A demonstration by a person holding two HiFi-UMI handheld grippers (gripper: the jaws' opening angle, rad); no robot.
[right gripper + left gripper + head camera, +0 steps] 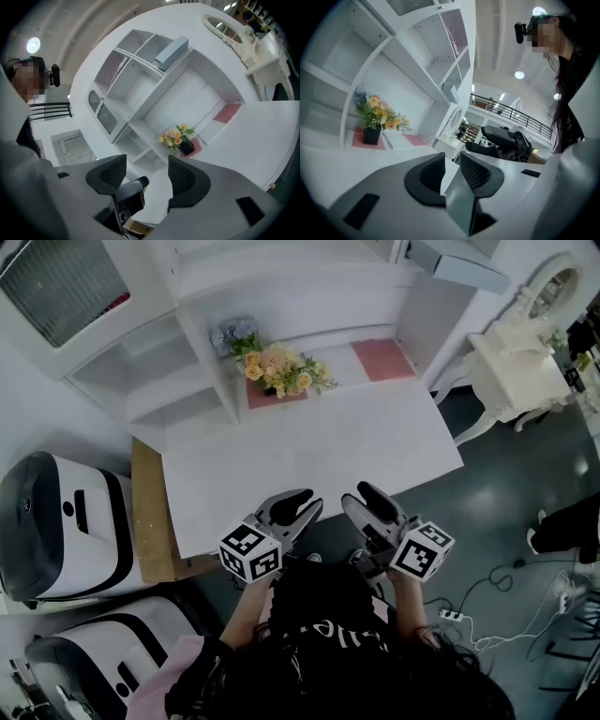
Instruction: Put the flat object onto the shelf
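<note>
A flat pink mat lies at the back right of the white table, also seen in the right gripper view. A second pink mat lies under the flower pot. White shelf compartments stand behind and to the left. My left gripper hovers at the table's front edge. Its jaws are nearly together with a narrow gap and nothing between them. Beside it, my right gripper is open and empty. Neither gripper touches a mat.
A grey flat box lies on top of the shelf unit. A wooden board leans at the table's left side, next to two white machines. A white vanity with a mirror stands at the right. Cables and a power strip lie on the floor.
</note>
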